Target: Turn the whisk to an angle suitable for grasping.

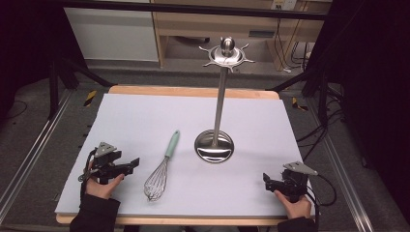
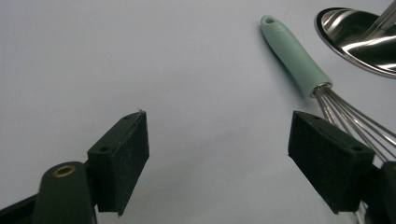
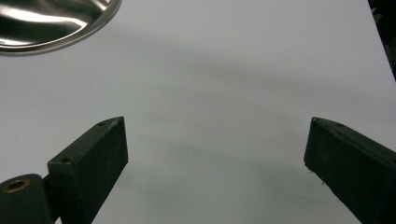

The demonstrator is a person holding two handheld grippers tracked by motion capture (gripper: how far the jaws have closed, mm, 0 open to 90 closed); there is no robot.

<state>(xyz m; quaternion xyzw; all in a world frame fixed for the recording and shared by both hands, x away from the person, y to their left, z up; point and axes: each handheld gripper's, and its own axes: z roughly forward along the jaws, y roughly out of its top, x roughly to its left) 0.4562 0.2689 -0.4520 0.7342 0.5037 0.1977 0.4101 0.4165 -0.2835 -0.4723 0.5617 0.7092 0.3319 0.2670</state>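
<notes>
Whisk with a pale mint-green handle and a steel wire head point(image 1: 162, 167) lies flat on the light grey sheet covering the table point(image 1: 145, 116), a little left of the middle and nearer the front edge; its handle points toward the far edge and its wire head toward the person. It sits just to the right of the left black two-jaw gripper point(image 1: 126, 166), apart from it and untouched. In the left gripper view the whisk point(image 2: 299, 60) runs diagonally at the upper right, and its wires pass behind the right-hand jaw, which hides most of the wire head.

Just right of the whisk stands a polished steel utensil stand with a round dish base, a tall thin pole and a crown of short hooks at the top point(image 1: 214, 145). The stand's base point(image 2: 359, 37) is cut off at the top right corner in the left gripper view, and only an arc of its rim point(image 3: 51, 21) enters the top left corner in the right gripper view.

Left gripper rests near the front left corner, jaws spread wide with nothing between them. The right black two-jaw gripper point(image 1: 267, 181) sits near the front right corner, well apart from the whisk, its jaws likewise spread wide over bare sheet and gripping nothing. A hand holds each from the front edge.
</notes>
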